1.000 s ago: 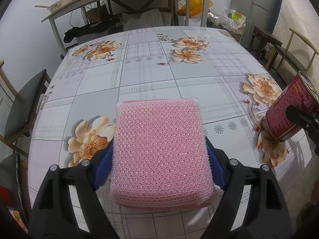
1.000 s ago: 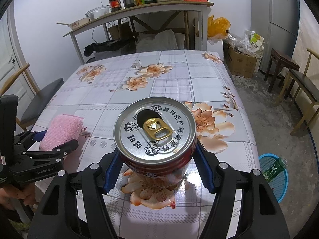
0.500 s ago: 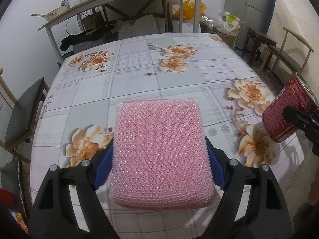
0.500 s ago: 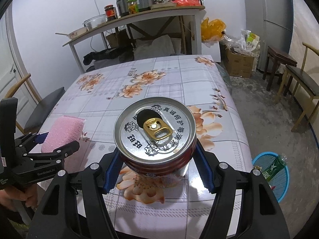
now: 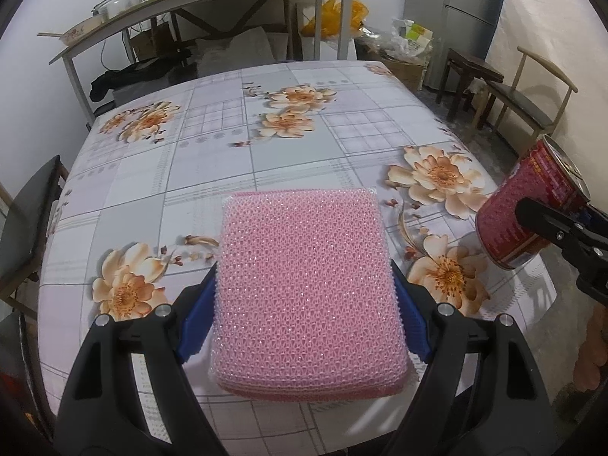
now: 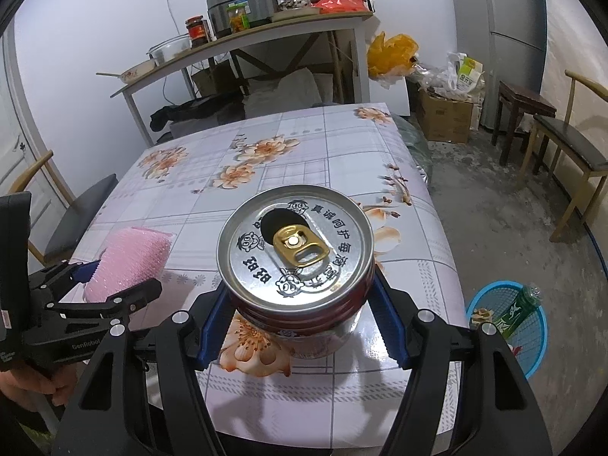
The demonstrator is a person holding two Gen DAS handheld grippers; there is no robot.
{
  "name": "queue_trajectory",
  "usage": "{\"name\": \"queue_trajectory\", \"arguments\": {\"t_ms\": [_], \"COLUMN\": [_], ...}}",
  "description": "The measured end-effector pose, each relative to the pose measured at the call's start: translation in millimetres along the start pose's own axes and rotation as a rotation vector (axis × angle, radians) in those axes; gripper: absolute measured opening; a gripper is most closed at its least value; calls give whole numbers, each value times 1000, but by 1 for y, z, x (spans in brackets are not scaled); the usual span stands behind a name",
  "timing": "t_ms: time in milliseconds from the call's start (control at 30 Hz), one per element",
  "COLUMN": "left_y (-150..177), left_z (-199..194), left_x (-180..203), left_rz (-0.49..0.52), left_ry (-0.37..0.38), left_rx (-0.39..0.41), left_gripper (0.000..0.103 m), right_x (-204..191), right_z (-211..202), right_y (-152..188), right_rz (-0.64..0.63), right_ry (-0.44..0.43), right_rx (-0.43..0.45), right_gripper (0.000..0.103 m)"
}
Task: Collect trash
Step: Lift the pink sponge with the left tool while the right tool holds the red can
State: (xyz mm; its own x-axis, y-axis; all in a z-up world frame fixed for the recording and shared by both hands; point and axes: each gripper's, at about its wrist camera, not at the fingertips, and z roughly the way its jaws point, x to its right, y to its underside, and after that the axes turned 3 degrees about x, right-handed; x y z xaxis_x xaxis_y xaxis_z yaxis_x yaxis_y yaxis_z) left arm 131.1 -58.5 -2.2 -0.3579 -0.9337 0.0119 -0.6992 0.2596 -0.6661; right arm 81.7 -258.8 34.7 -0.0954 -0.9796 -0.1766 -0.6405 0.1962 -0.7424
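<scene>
In the left wrist view the left gripper (image 5: 304, 319) fills the lower half of the frame, its jaws spread wide and pressed against both sides of a pink scouring pad (image 5: 306, 288), which is held flat above the near edge of the desk (image 5: 212, 159) with its flowered cloth. At the right edge of the same frame a red can (image 5: 528, 209) is tilted in the grasp of the other tool. In the right wrist view the right gripper (image 6: 300, 326) sits at the bottom centre, its blue pads (image 6: 212, 326) clamped on the sides of that can (image 6: 294, 247), whose silver top with a gold pull tab and an open mouth faces the camera. The can is above the desk's near right part. At the lower right of this frame a blue basket (image 6: 532, 342) stands on the floor beside the desk, with a green bottle (image 6: 518, 309) lying in it. At the left edge the pad (image 6: 129, 262) shows in the other gripper (image 6: 110, 285), with a hand (image 6: 41, 380) beneath it.
</scene>
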Motion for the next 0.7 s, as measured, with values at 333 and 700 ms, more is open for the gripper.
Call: {"name": "queue_trajectory", "arguments": {"t_ms": [333,700], "left_y": [2,4], "left_z": [-3,-3], "left_x": [3,0], "left_rz": [-5,-14], "left_ry": [16,33], "left_rx": [9,11], "left_gripper": [77,77], "right_x": [-3,-7], "right_z": [2,4], "right_y": [2,3], "right_rz": [1,-8], "right_ry": [0,12], "right_rx": [-11,-18], "right_gripper": [65,65]}}
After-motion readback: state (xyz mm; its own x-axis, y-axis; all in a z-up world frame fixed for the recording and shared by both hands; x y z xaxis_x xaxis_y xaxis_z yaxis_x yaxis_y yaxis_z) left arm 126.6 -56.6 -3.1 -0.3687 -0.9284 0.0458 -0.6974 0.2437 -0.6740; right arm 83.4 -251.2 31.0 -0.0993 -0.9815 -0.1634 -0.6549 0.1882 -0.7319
